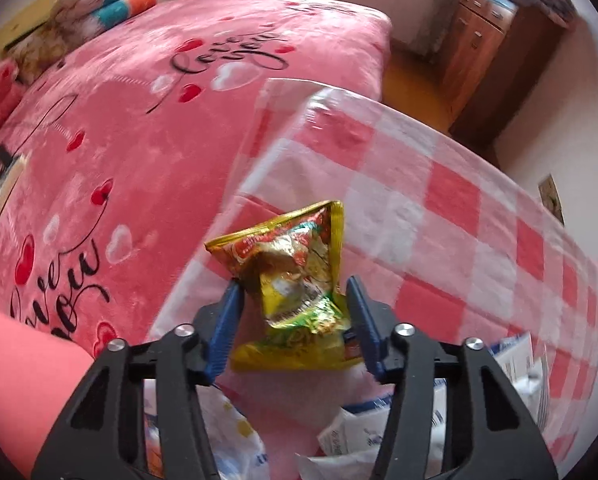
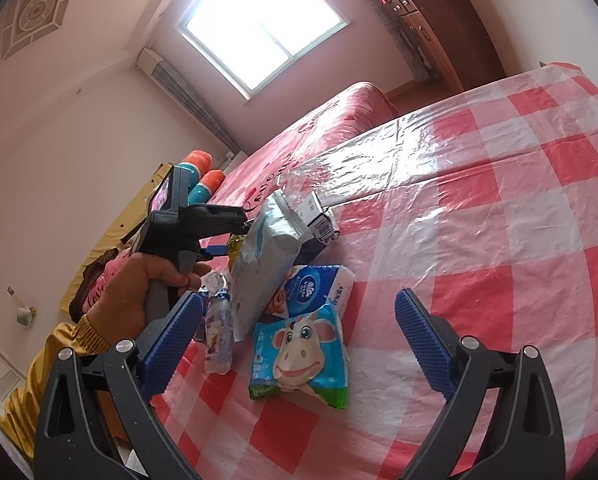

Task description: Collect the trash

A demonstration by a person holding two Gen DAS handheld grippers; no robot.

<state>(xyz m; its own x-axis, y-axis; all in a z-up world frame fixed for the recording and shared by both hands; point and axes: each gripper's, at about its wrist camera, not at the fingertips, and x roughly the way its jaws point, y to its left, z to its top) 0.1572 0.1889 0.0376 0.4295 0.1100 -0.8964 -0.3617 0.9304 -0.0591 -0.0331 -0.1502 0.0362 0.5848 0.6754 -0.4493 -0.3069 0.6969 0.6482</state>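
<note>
- Two grippers show: the left gripper (image 1: 295, 292) has its blue fingers (image 1: 229, 320) pressed against the sides of a crumpled yellow snack wrapper (image 1: 295, 280), holding it above the counter (image 1: 459, 220).
- The wrapper's top corner points away from the camera; its lower edge sits between the finger bases.
- The right gripper (image 2: 299, 328) has its fingers (image 2: 423, 340) spread wide with nothing between them, hovering over the checked red-and-white counter cover.
- Between those spread fingers, on the counter, lies a blue cow-print tissue pack (image 2: 299, 356), with a second blue tissue pack (image 2: 319, 292) touching its far side.
- Left of the packs lies a small clear bottle (image 2: 219, 332); a tall white bag (image 2: 263, 264) stands behind, and a dark carton (image 2: 319, 224) lies at its far side.
- A pink bed (image 1: 119, 140) lies to the left of the counter.
</note>
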